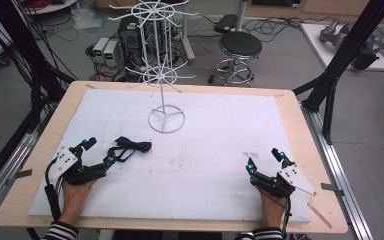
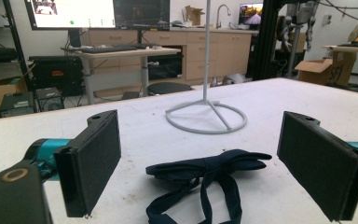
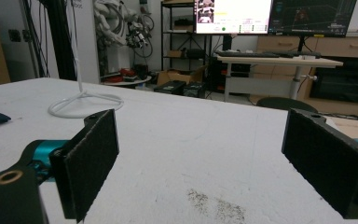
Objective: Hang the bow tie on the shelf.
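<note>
A dark navy bow tie (image 1: 132, 145) with its looped strap lies flat on the white board, left of centre. My left gripper (image 1: 100, 151) is open just beside it, low over the board. In the left gripper view the bow tie (image 2: 208, 170) lies between and a little ahead of the wide-apart jaws. A white wire display rack (image 1: 163, 65) stands upright at the back centre, its ring base (image 2: 206, 116) beyond the tie. My right gripper (image 1: 264, 159) rests open near the front right, nothing between its pads; its view shows the ring base (image 3: 85, 104) far left.
The white board (image 1: 205, 150) covers a wooden table (image 1: 290, 100). A black stool (image 1: 240, 47), computer boxes and cables stand on the floor behind the table. Black frame posts rise at both sides. Faint stains mark the board (image 3: 205, 198) near the right gripper.
</note>
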Available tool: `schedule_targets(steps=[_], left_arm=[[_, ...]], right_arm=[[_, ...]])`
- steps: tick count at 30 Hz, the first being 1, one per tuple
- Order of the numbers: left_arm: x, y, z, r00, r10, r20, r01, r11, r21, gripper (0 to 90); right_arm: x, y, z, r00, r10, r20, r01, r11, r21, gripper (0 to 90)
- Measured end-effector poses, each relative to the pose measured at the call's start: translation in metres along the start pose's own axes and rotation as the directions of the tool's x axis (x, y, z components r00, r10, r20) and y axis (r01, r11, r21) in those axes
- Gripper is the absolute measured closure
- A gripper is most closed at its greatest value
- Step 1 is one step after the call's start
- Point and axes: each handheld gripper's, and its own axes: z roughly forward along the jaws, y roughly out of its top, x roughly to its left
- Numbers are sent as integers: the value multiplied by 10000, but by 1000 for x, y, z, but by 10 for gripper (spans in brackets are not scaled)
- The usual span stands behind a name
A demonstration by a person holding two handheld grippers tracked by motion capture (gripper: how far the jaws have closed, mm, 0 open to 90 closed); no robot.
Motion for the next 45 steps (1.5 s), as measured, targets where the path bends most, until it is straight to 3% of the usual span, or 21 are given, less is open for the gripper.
schedule_targets(steps=[2, 8, 13, 18, 20, 21, 22, 26, 27, 28, 31, 33, 34, 35, 37, 41, 42, 44, 45], left_arm=[[1, 1, 1, 9999, 138, -38, -138, 9999, 92, 138], [7, 16, 1, 10000, 21, -56, -19, 9992, 403, 138], [13, 35, 4, 10000, 85, -47, -80, 9947, 1024, 140], [16, 44, 12, 9993, 342, -137, -306, 9782, 2054, 140], [16, 45, 16, 9991, 420, -115, -379, 9684, 2467, 141], [16, 46, 20, 9990, 444, -15, -422, 9575, 2854, 141], [16, 46, 20, 9990, 444, -15, -422, 9575, 2854, 142], [18, 48, 28, 9988, 489, 94, -490, 9328, 3571, 145], [20, 49, 31, 9989, 469, 24, -440, 9170, 3965, 147], [20, 49, 31, 9989, 469, 24, -440, 9170, 3965, 148], [24, 50, 34, 9990, 444, -78, -363, 8948, 4450, 150], [26, 50, 37, 9991, 412, -76, -324, 8743, 4844, 157], [28, 50, 39, 9991, 421, 5, -365, 8586, 5113, 175], [28, 50, 39, 9991, 421, 5, -365, 8586, 5113, 182], [31, 48, 43, 9992, 383, 71, -360, 8401, 5412, 186], [36, 46, 50, 9990, 403, 182, -432, 7967, 6029, 214], [38, 46, 52, 9989, 401, 232, -459, 7830, 6204, 222], [38, 45, 55, 9988, 377, 320, -494, 7664, 6405, 242], [39, 46, 58, 9989, 333, 335, -471, 7539, 6552, 246]], right_arm=[[0, 0, 0, 10000, -5, -7, 5, 10000, -3, 100], [0, 0, 0, 10000, -28, 8, 28, 10000, 14, 100], [1, 0, 0, 10000, -4, 17, 4, 10000, 23, 100], [0, 0, 0, 10000, -9, 15, 9, 10000, 32, 100], [1, 0, 0, 10000, -3, 15, 2, 10000, 34, 100], [1, 0, 0, 10000, -5, 14, 5, 10000, 36, 100], [1, 0, 0, 10000, -5, 14, 5, 10000, 36, 100], [0, 0, 0, 10000, -7, 11, 7, 10000, 29, 100], [1, 0, 0, 10000, -8, 20, 8, 10000, 34, 100], [1, 0, 0, 10000, -8, 20, 8, 10000, 34, 100], [0, 0, 0, 10000, -59, 18, 59, 10000, 20, 100], [1, 0, 0, 10000, -11, 20, 11, 10000, 34, 100], [1, 0, 0, 10000, -8, 12, 8, 10000, 28, 100], [1, 0, 0, 10000, -8, 12, 8, 10000, 28, 100], [1, 0, 0, 10000, -13, 24, 13, 10000, 37, 100], [0, 0, 0, 10000, -4, 9, 4, 10000, 33, 100], [0, 0, 0, 10000, -41, 17, 41, 10000, 21, 100], [0, 0, 0, 10000, -15, 4, 15, 10000, 30, 100], [0, 0, 0, 10000, -14, 17, 14, 10000, 21, 100]])
